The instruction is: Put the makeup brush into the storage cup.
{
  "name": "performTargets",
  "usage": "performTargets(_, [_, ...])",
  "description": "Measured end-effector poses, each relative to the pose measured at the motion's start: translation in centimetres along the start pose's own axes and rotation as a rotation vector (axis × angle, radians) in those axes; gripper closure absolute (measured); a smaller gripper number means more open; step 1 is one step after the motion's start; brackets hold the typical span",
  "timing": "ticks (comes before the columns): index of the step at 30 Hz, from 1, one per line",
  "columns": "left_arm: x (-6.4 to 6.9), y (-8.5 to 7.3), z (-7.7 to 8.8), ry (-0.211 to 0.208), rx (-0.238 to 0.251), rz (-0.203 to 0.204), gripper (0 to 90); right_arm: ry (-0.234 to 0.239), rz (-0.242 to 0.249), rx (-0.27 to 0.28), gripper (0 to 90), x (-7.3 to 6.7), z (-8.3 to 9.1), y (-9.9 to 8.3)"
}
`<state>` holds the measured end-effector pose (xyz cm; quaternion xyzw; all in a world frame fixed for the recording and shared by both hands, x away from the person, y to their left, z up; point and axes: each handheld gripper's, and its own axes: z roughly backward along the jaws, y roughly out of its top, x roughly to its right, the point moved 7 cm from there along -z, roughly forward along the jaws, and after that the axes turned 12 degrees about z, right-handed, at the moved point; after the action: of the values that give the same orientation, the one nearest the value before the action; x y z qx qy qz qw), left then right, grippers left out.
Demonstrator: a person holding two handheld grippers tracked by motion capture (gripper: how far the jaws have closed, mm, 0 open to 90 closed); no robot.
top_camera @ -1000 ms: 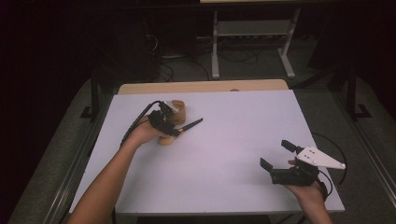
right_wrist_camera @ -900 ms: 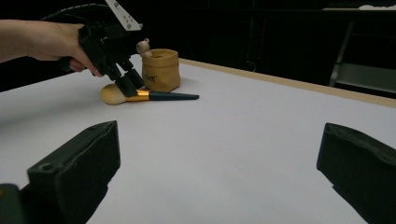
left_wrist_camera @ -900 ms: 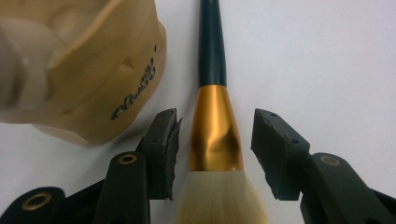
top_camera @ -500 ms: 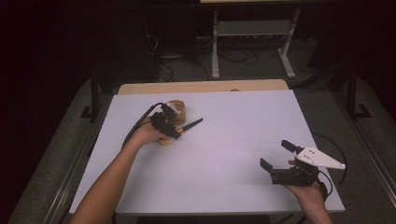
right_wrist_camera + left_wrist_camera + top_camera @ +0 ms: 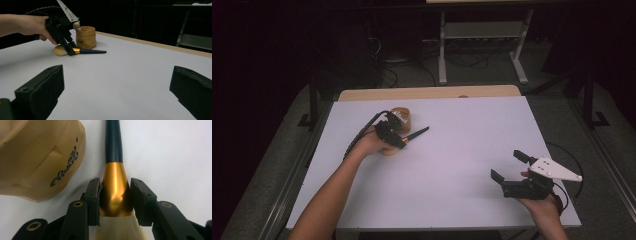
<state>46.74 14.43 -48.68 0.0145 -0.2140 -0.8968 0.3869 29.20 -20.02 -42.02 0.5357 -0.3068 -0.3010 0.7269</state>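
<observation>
Two tools on a white desk (image 5: 452, 150).

Left tool (image 5: 115, 195): jaws have just been closing, now clamped on the gold ferrule of a brush (image 5: 115, 190) that lies flat on the desk, just beside a tan pouch (image 5: 402, 116).

Right tool (image 5: 513, 167): jaws wide, nothing between them, well apart from the brush.

Risk: ferrule is smooth and tapered, so the brush could slip or swivel on lifting; its dark handle could knock the pouch.

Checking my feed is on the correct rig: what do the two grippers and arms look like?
Both grippers are black with two blocky jaws. The right gripper carries a grey three-cornered plate and a black cable; the left gripper trails a black cable too. Forearms are bare, no sleeves.
</observation>
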Motion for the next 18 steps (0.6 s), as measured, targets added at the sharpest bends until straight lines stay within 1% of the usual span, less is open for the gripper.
performTargets(6, [0.02, 0.02, -0.01, 0.002, -0.001, 0.003, 62.4, 0.001, 0.001, 0.0, 0.0, -0.05, -0.01, 0.0])
performTargets(9, [0.07, 0.03, -0.02, 0.013, -0.003, -0.001, 62.6, 0.001, 0.001, -0.001, 0.0, -0.06, 0.0, -0.01])
performTargets(13, [0.09, 0.04, -0.02, 0.018, -0.003, -0.009, 62.7, 0.001, 0.001, -0.001, 0.0, -0.03, 0.03, 0.0])
performTargets(16, [0.08, 0.05, 0.02, 0.015, -0.003, -0.008, 62.8, 0.0, 0.0, -0.001, 0.0, 0.02, 0.04, -0.01])
performTargets(17, [0.18, 0.12, 0.21, 0.003, 0.005, -0.002, 62.8, 0.0, -0.001, 0.0, 0.0, 0.05, 0.04, -0.02])
performTargets(18, [0.2, 0.21, 0.37, 0.003, 0.012, -0.004, 62.8, 0.0, 0.0, 0.0, 0.0, 0.06, 0.04, -0.02])
